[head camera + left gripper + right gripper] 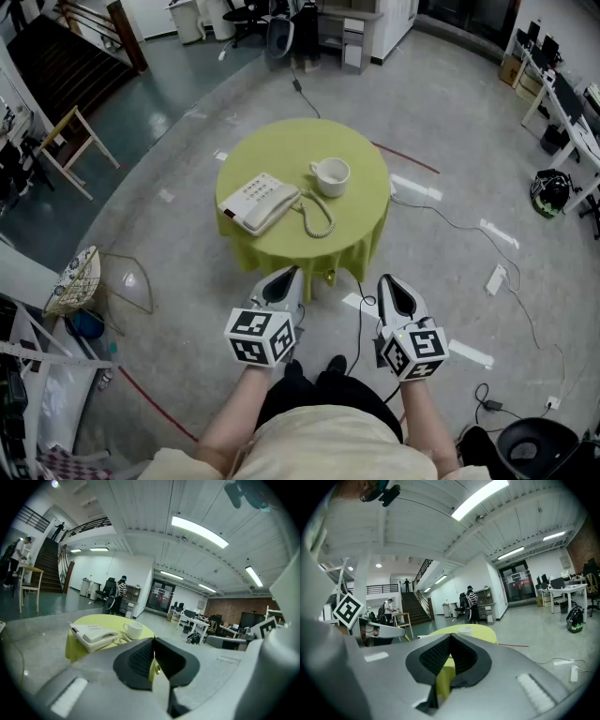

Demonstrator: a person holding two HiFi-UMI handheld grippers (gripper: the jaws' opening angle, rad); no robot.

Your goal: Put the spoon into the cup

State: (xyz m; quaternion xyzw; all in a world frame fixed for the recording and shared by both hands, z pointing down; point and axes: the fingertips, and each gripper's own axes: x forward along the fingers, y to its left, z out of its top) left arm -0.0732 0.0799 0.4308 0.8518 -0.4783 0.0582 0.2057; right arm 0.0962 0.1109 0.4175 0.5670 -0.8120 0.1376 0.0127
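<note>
left gripper [289,275] with jaws pressed together, nothing between them; right gripper [390,282] likewise closed and empty. both held short of the round yellow table [281,150], apart from it. white cup [330,175] upright on the table, just right of the phone [260,202]. spoon too small to make out.

Cup [464,630] half hidden behind right gripper [450,641] (rim only)

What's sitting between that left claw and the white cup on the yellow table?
Head view: the coiled phone cord, lying on the yellow tablecloth, sits between the left claw and the cup.
</note>
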